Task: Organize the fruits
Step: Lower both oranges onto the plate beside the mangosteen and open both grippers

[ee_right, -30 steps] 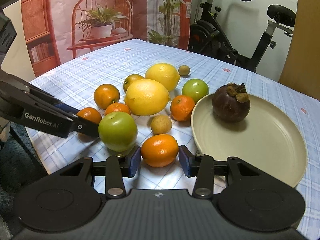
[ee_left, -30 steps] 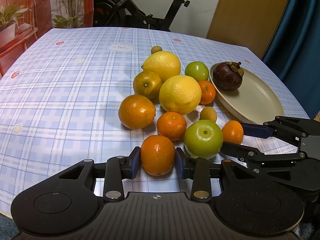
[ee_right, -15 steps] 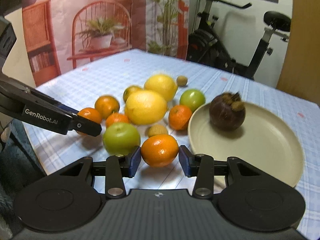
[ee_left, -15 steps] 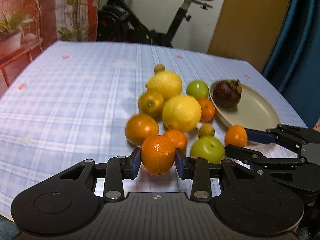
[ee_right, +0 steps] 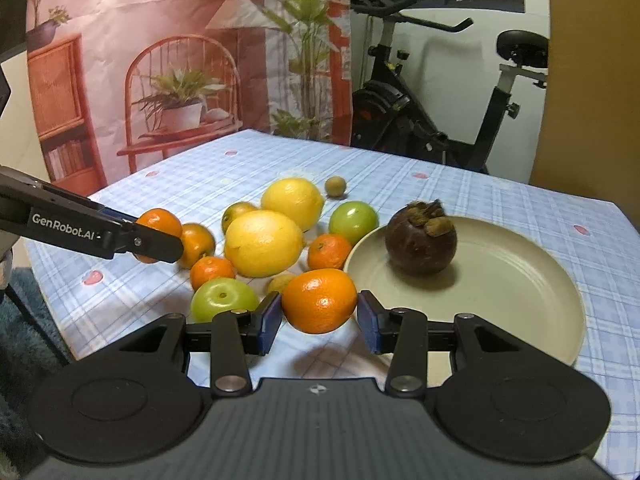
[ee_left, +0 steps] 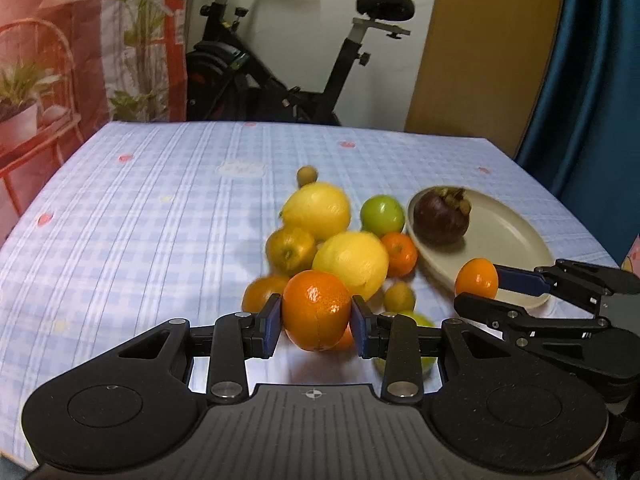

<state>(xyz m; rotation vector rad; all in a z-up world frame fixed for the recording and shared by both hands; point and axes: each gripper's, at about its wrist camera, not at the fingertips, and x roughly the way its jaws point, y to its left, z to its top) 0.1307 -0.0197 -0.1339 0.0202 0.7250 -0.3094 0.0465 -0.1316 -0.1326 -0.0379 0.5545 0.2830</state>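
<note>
My left gripper [ee_left: 316,322] is shut on an orange [ee_left: 317,310] and holds it above the table. My right gripper [ee_right: 319,314] is shut on a second orange [ee_right: 319,300] and holds it raised beside the near-left rim of the beige plate [ee_right: 520,292]. A dark mangosteen [ee_right: 421,242] sits on the plate. A pile of fruit lies left of the plate: two lemons [ee_right: 264,243], green apples [ee_right: 224,300] and small oranges [ee_right: 330,251]. The right gripper with its orange [ee_left: 477,279] shows in the left wrist view, by the plate [ee_left: 508,240].
The table has a blue checked cloth [ee_left: 140,216]. An exercise bike [ee_left: 280,76] stands behind the far edge. A blue curtain [ee_left: 592,80] hangs at the right. A small brown fruit [ee_right: 335,187] lies apart behind the pile.
Both grippers have lifted their oranges off the table and risen. The right gripper went from loosely around its orange to gripping it, beside the plate's edge.
</note>
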